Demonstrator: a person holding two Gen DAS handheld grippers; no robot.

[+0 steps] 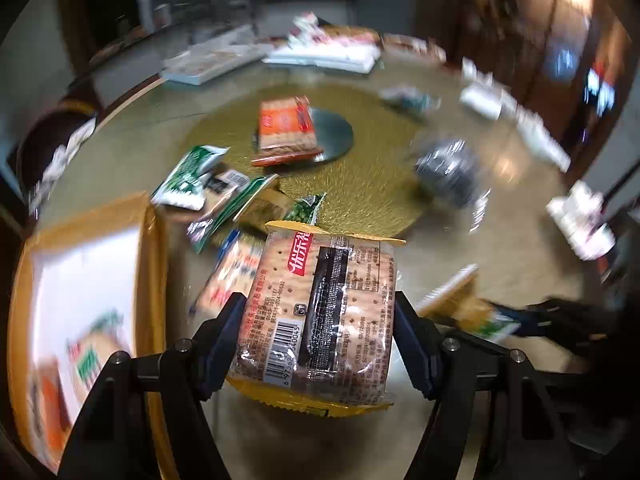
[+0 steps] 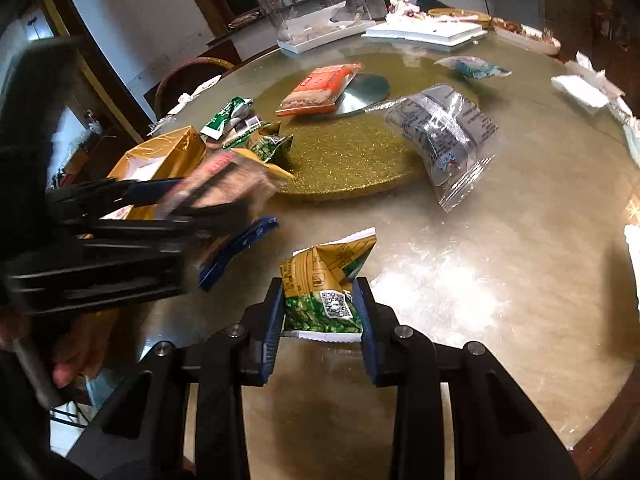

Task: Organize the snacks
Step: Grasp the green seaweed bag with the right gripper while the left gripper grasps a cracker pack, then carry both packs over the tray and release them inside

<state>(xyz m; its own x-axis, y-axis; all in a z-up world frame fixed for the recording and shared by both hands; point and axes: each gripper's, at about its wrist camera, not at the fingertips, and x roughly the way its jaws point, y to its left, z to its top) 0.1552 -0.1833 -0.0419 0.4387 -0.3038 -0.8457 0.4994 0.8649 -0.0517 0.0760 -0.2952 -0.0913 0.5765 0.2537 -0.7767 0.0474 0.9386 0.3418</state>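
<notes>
The left gripper holds a cracker pack lengthwise between its fingers, the gold box just to its left and nearer this hand, while the right gripper pinches a green pea packet above the table.

left claw: black frame, silver screws | right claw: black frame, dark blue pads, silver screws

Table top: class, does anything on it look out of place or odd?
Yes. The orange cracker pack lies half on the silver disc, one end propped up. Green packets lie heaped beside the gold box, not in it.
</notes>
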